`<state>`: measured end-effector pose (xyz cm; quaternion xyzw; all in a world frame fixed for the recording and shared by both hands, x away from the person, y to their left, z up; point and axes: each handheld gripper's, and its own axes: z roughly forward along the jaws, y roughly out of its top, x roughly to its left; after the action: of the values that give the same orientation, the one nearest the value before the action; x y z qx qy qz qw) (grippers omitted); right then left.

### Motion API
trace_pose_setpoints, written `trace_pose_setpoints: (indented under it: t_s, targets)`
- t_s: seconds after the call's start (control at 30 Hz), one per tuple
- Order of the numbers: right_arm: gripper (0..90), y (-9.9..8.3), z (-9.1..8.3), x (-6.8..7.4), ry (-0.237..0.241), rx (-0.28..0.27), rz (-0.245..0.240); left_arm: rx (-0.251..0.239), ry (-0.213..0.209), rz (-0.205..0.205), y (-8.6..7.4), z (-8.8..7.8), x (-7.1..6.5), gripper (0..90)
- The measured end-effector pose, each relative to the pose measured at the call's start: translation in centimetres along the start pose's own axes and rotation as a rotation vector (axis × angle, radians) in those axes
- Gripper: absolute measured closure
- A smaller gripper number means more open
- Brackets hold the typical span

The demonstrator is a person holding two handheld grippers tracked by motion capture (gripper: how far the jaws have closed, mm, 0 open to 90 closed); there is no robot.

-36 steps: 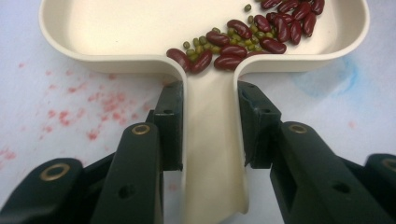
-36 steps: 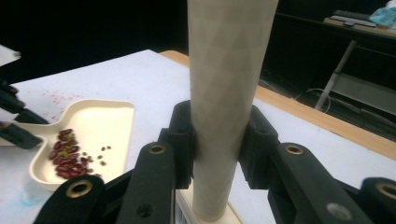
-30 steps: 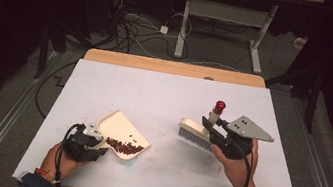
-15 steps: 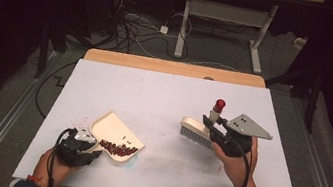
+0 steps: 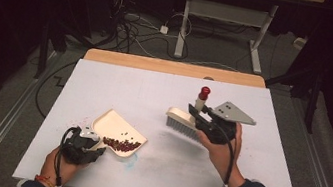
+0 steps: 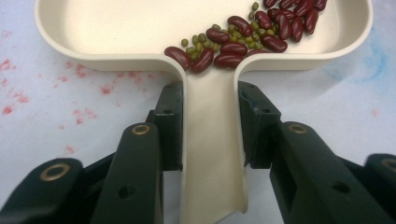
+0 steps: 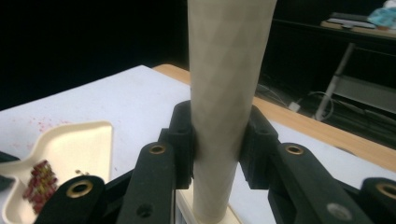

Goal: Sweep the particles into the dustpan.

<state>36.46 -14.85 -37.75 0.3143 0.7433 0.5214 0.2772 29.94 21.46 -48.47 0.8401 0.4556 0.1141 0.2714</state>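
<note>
Left gripper jaws clamped on dustpan handle; beans piled at the pan's handle end. Right gripper jaws clamped on brush handle, brush well right of the dustpan, bristles above the counter.

The white tabletop has a bare wooden strip along its far edge. Beyond it, at twelve o'clock, a white-legged desk frame stands on grey floor, with tangled cables at eleven o'clock. The surroundings are dark.
</note>
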Motion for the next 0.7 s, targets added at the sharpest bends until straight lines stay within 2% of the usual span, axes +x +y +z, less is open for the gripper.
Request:
trace_pose_setpoints:
  t_s: [0.17, 0.27, 0.33, 0.43, 0.5, 0.6, 0.7]
  targets:
    - [70.1, 0.7, 3.3, 2.6, 0.045, -0.011, 0.003, 0.003, 0.021, -0.044, 0.6, 0.4, -0.6, 63.6]
    - [70.2, 0.9, 5.1, 4.3, 0.044, -0.013, -0.031, -0.001, 0.029, -0.056, 0.8, 0.6, -0.8, 63.6]
    - [70.2, 1.0, 6.2, 5.4, 0.061, -0.002, -0.056, -0.002, 0.041, -0.061, 0.9, 0.7, -1.0, 63.5]
    - [70.2, 1.0, 7.3, 6.8, 0.065, 0.018, -0.065, -0.011, 0.045, -0.092, 1.2, 0.9, -1.2, 63.6]
    - [70.2, 1.0, 7.9, 7.7, 0.08, 0.031, -0.069, -0.008, 0.057, -0.088, 1.6, 1.1, -1.2, 63.6]
    - [70.2, 0.8, 8.3, 9.0, 0.115, 0.047, -0.073, -0.01, 0.056, -0.089, 2.1, 1.4, -1.2, 63.5]
    - [70.2, 0.9, 8.3, 10.0, 0.139, 0.053, -0.058, -0.019, 0.048, -0.11, 2.4, 1.6, -1.1, 63.4]
